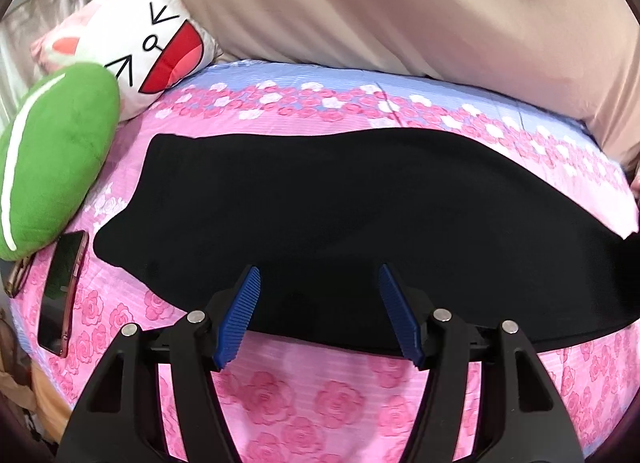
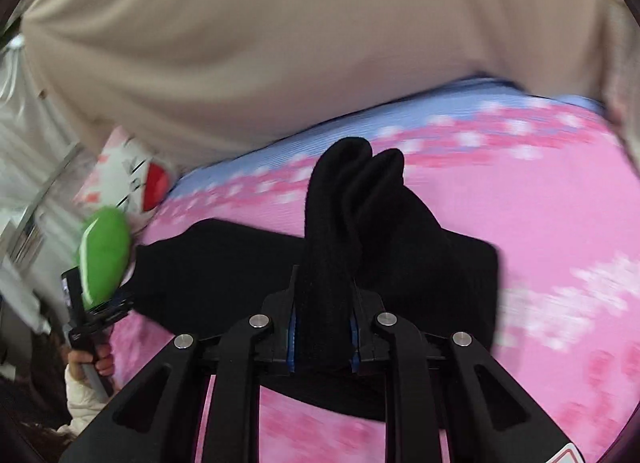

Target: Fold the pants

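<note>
On the bed, your black pants lie flat across the pink rose-print sheet, running left to right. Your left gripper hovers over the near edge of the pants, blue fingers spread apart, nothing clamped between them. Your right gripper is clenched on a bunched fold of the pants, fabric sticking up past the fingers while the rest trails on the sheet. Far left: green cushion and a white cat-face pillow. A phone lies near left, just beside the pants. Beige fabric fills the far side. Right view is blurred.
</note>
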The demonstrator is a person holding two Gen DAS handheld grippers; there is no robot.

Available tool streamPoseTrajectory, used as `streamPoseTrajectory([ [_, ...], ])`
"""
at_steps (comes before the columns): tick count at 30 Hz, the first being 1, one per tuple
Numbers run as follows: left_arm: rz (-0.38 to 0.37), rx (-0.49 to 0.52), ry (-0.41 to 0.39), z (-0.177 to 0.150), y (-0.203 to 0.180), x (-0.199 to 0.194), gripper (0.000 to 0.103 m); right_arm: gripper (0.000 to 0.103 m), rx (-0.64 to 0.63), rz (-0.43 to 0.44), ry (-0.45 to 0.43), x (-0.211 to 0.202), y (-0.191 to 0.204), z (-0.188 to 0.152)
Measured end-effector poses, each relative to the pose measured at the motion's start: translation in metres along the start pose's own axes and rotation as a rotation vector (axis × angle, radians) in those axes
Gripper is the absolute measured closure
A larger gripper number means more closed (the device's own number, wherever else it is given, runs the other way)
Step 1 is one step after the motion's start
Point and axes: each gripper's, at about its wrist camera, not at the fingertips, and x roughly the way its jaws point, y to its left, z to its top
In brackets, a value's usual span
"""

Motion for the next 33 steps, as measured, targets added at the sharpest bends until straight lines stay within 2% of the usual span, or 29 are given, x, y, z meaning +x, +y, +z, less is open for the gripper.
streamPoseTrajectory([
  [4,-0.012,-0.027,-0.008,-0.004,0.029,-0.001,0.043,0.085,-0.088,0.097,0.109,0.085,0.086,-0.003],
  [7,-0.008,-0.044,-0.009,-0.007,0.052,-0.001,0.043,0.082,-0.122,0.097,0.178,0.141,0.115,-0.011],
  [10,-0.006,-0.051,-0.012,-0.010,0.069,0.000,0.043,0.069,-0.140,0.069,0.305,0.197,0.123,-0.031],
  [12,-0.001,-0.056,-0.015,-0.011,0.078,0.000,0.043,0.058,-0.142,0.082,0.283,0.194,0.124,-0.035],
  [14,-0.003,-0.068,-0.014,-0.012,0.086,0.001,0.043,0.056,-0.142,0.084,0.262,0.165,0.123,-0.031],
  [15,-0.005,-0.080,-0.016,-0.013,0.090,0.001,0.043,0.056,-0.149,0.067,0.221,0.147,0.122,-0.029],
  [16,-0.011,-0.085,-0.020,-0.014,0.092,0.000,0.043,0.056,-0.161,0.013,0.161,0.118,0.116,-0.026],
  [17,-0.016,-0.089,-0.025,-0.014,0.093,-0.001,0.043,0.051,-0.156,-0.029,0.132,0.100,0.109,-0.026],
  [19,-0.020,-0.101,-0.030,-0.016,0.094,-0.002,0.043,0.042,-0.084,-0.140,0.067,0.058,0.070,-0.034],
  [21,-0.028,-0.114,-0.031,-0.016,0.093,-0.001,0.043,0.042,0.006,-0.225,0.049,0.034,0.027,-0.050],
  [23,-0.035,-0.121,-0.031,-0.017,0.087,0.000,0.043,0.041,0.121,-0.267,0.071,0.025,-0.016,-0.068],
  [25,-0.041,-0.131,-0.025,-0.017,0.080,0.002,0.043,0.041,0.180,-0.242,0.101,0.030,-0.037,-0.079],
  [29,-0.048,-0.133,-0.007,-0.018,0.066,0.003,0.043,0.041,0.247,-0.071,0.127,0.054,-0.049,-0.092],
  [30,-0.046,-0.127,-0.007,-0.019,0.063,0.002,0.043,0.042,0.249,-0.056,0.121,0.060,-0.047,-0.094],
  [32,-0.033,-0.119,-0.004,-0.019,0.057,0.000,0.043,0.075,0.216,-0.059,0.099,0.071,-0.036,-0.095],
  [33,-0.028,-0.118,0.000,-0.019,0.056,0.001,0.043,0.078,0.219,-0.056,0.088,0.072,-0.034,-0.096],
])
